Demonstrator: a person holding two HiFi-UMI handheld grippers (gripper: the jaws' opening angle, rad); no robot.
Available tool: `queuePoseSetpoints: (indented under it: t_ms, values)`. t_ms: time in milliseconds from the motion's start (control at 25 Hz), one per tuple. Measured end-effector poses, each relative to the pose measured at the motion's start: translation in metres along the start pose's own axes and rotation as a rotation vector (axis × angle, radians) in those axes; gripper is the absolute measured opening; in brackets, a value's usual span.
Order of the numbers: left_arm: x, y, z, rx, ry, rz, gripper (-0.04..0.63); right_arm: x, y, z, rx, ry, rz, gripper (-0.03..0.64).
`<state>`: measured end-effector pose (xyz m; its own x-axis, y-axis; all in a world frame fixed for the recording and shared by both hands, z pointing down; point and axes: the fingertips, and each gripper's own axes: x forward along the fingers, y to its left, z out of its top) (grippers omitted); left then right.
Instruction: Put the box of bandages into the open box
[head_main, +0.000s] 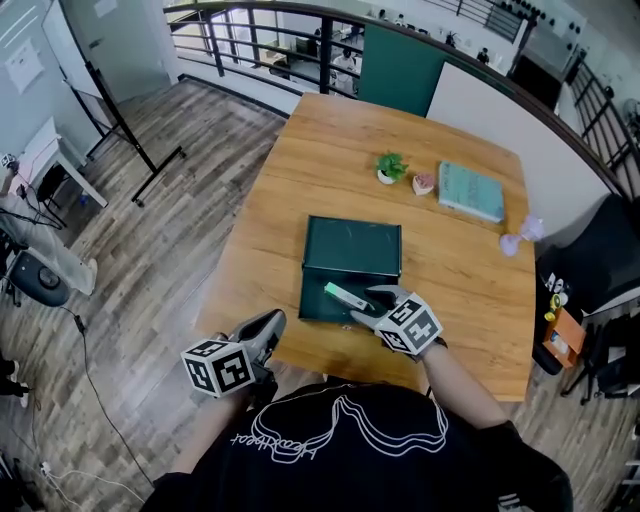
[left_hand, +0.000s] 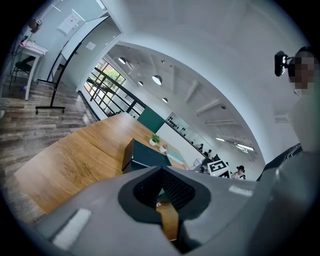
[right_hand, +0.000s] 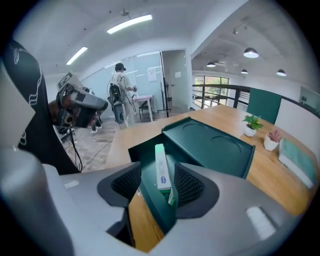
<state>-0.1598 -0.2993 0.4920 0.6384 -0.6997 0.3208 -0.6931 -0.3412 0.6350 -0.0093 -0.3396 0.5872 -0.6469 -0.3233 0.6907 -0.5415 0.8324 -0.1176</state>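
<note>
An open dark green box (head_main: 318, 312) lies on the wooden table (head_main: 300, 160), its lid (head_main: 352, 245) folded back flat. The bandage box (head_main: 345, 296), slim and white with a green end, slants over the open base. My right gripper (head_main: 372, 303) reaches in from the front, its fingers on either side of the bandage box's near end. In the right gripper view the bandage box (right_hand: 162, 167) sits between the pads with green showing beside it; the right gripper (right_hand: 157, 172) is open. My left gripper (head_main: 274, 321) hangs shut off the table's front left edge, holding nothing.
Behind the lid stand a small potted plant (head_main: 390, 166), a pink pot (head_main: 424, 184) and a teal book (head_main: 470, 191). A purple thing (head_main: 522, 233) sits near the right edge. A person (right_hand: 121, 90) stands on the wooden floor beyond the table.
</note>
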Motion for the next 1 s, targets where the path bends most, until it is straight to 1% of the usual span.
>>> queuePoseSetpoints:
  t_ms: [80,200,360,440,560,680,760,1000]
  values:
    - [-0.005,-0.005,-0.003,0.009,-0.003,-0.007,0.002,-0.013,0.008,0.013,0.050,-0.083,-0.005,0.222]
    - [-0.012,-0.015,-0.009,0.025,-0.002,-0.022,0.002,-0.035,0.026,0.030,0.107,-0.208,0.002,0.167]
    - [-0.022,-0.036,-0.014,0.067,0.003,-0.057,0.002,-0.066,0.066,0.051,0.168,-0.356,0.095,0.092]
    - [-0.027,-0.050,-0.015,0.102,0.001,-0.082,0.002,-0.081,0.083,0.059,0.198,-0.420,0.137,0.055]
    - [-0.035,-0.073,-0.015,0.166,-0.012,-0.132,0.001,-0.101,0.102,0.066,0.229,-0.495,0.175,0.008]
    - [-0.044,-0.093,-0.018,0.222,-0.024,-0.179,0.001,-0.118,0.122,0.070,0.236,-0.555,0.215,0.008]
    - [-0.050,-0.103,-0.021,0.252,-0.032,-0.194,0.000,-0.128,0.136,0.073,0.232,-0.588,0.239,0.008]
    - [-0.069,-0.121,-0.027,0.289,-0.054,-0.218,0.002,-0.150,0.160,0.073,0.269,-0.654,0.286,0.009]
